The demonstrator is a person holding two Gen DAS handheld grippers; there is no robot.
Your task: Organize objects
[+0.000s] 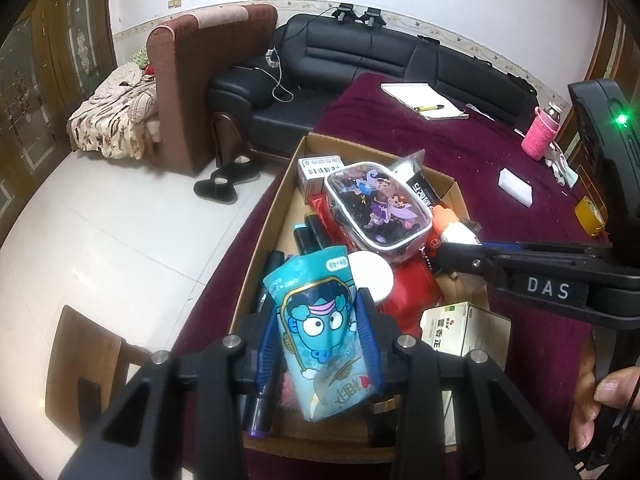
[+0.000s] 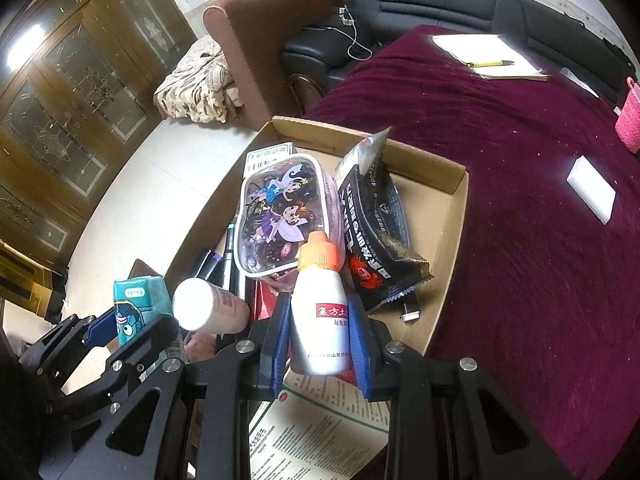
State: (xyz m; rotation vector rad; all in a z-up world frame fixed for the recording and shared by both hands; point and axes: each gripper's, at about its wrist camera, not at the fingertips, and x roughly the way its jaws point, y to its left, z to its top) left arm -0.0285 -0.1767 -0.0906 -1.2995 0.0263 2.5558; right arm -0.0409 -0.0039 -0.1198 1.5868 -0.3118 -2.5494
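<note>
My left gripper (image 1: 320, 332) is shut on a teal cartoon packet (image 1: 320, 336), held over the near end of a shallow cardboard box (image 1: 272, 216). My right gripper (image 2: 322, 340) is shut on a white bottle with an orange cap (image 2: 320, 312), also above the box (image 2: 452, 208). In the left wrist view the right gripper (image 1: 456, 254) reaches in from the right with the bottle (image 1: 450, 226). In the box lie a clear cartoon pouch (image 1: 378, 208), a black snack bag (image 2: 372, 236), red packets (image 1: 408, 296), markers (image 1: 308, 236), small cartons (image 1: 320, 170) and a white round bottle (image 2: 208, 310).
The box sits on a maroon tablecloth (image 2: 520, 160). Further back on it lie a notebook with a yellow pen (image 1: 426, 104), a white block (image 1: 516, 186) and a pink-sleeved bottle (image 1: 540, 136). A black sofa (image 1: 360, 60), brown armchair and slippers stand beyond. A hand (image 1: 600, 404) holds the right tool.
</note>
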